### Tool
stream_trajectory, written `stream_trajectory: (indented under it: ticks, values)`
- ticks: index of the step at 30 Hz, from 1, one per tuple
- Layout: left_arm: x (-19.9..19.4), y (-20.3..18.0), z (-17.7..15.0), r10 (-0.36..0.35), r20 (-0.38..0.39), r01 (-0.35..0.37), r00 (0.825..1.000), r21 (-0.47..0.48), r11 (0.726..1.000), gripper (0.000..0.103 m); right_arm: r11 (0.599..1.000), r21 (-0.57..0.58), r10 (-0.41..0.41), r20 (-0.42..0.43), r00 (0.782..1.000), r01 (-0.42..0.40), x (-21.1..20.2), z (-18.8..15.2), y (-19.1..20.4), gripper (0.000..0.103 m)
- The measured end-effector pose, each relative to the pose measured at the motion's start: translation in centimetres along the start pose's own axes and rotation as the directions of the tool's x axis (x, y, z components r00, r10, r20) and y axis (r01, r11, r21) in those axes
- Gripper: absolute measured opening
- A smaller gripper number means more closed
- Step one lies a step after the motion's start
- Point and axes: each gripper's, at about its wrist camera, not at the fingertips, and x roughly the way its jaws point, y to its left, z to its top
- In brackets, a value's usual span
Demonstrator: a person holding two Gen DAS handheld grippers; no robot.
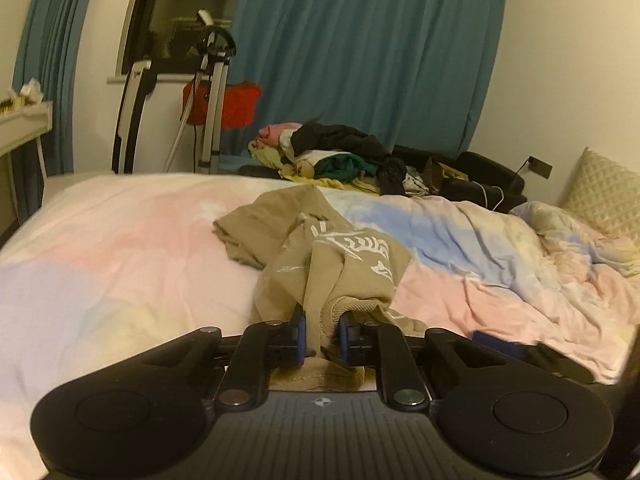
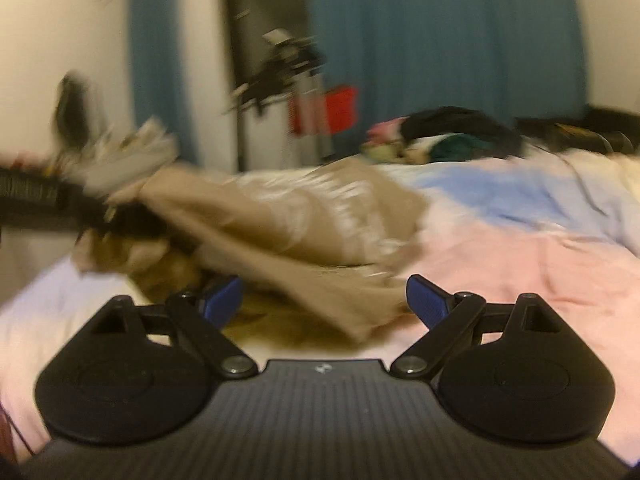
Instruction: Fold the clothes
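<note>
Near the bed's (image 1: 120, 248) front edge, the left gripper (image 1: 322, 334) pinches a tan printed shirt's (image 1: 320, 248) ribbed hem while the right gripper (image 2: 324, 300) gapes around loose folds.

Both wrist views low and close over the bed (image 1: 120, 248), facing across it toward the blue curtain (image 1: 360, 52), right view blurred, sharing the tan garment (image 1: 320, 256), clothes pile (image 1: 328, 152) and curtain.
</note>
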Motion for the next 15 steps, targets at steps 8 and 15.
stream_trajectory:
  ticks: [8, 15]
  values:
    - [0.6, 0.2, -0.8, 0.004, -0.006, -0.005, 1.0, -0.016, 1.0, 0.016, 0.999, -0.003, -0.053, 0.029, 0.998, 0.053, 2.4, 0.3, -0.9, 0.09]
    - [1.3, -0.3, -1.2, 0.025, -0.009, -0.025, 1.0, -0.007, 1.0, 0.017, 0.972, 0.182, -0.149, -0.011, 0.989, 0.148, 3.7, 0.6, -5.3, 0.09]
